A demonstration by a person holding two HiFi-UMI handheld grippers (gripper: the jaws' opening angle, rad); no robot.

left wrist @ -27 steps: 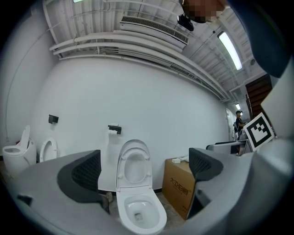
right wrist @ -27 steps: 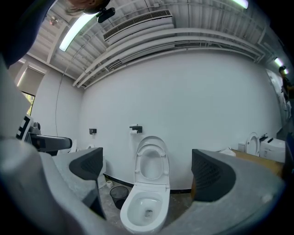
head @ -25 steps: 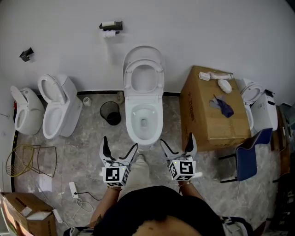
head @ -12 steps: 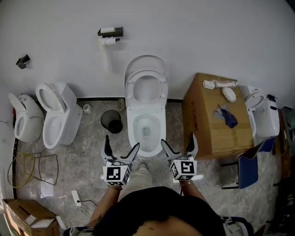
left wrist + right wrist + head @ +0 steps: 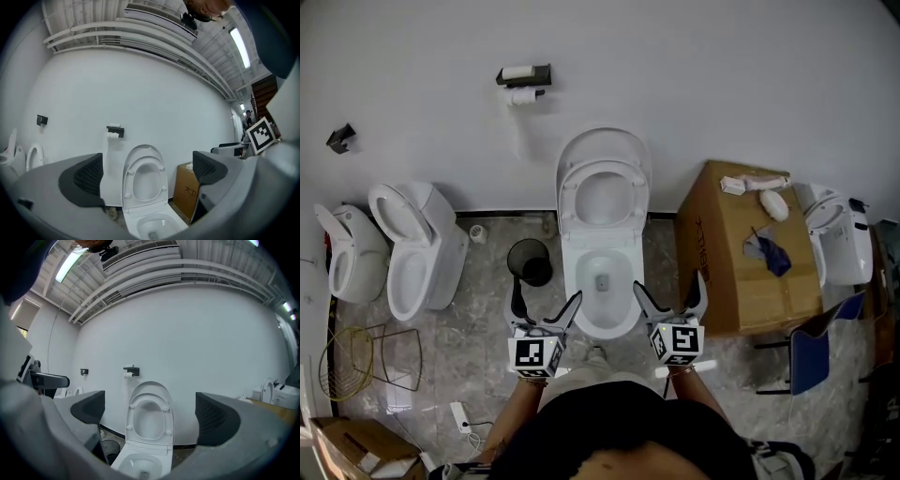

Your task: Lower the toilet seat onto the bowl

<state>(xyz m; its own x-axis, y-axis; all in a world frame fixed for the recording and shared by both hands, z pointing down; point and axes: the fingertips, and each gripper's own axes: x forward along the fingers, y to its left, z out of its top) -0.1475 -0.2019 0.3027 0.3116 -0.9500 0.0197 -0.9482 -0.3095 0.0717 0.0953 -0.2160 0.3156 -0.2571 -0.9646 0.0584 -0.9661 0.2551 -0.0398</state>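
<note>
In the head view, four white ceramic toilets are standing along the wall: two at the left, one in the middle, and one at the right that the brown cardboard box (image 5: 741, 253) is partly hiding. The middle toilet's white oval toilet seat (image 5: 603, 195) is standing upright against its raised lid, clear of the white bowl (image 5: 602, 286) below it. One round black waste bin (image 5: 530, 261) is sitting just beside that bowl. The left gripper (image 5: 544, 307) and right gripper (image 5: 670, 298) are hovering near the bowl's front rim, apart from it. The person's arms are being cut off at the bottom edge.

In the left gripper view, both jaws are spreading wide and holding nothing, with the upright seat showing between them.

In the right gripper view, the jaws are likewise gaping wide and empty, framing the seat; the bowl's front is falling outside the frame.
</note>
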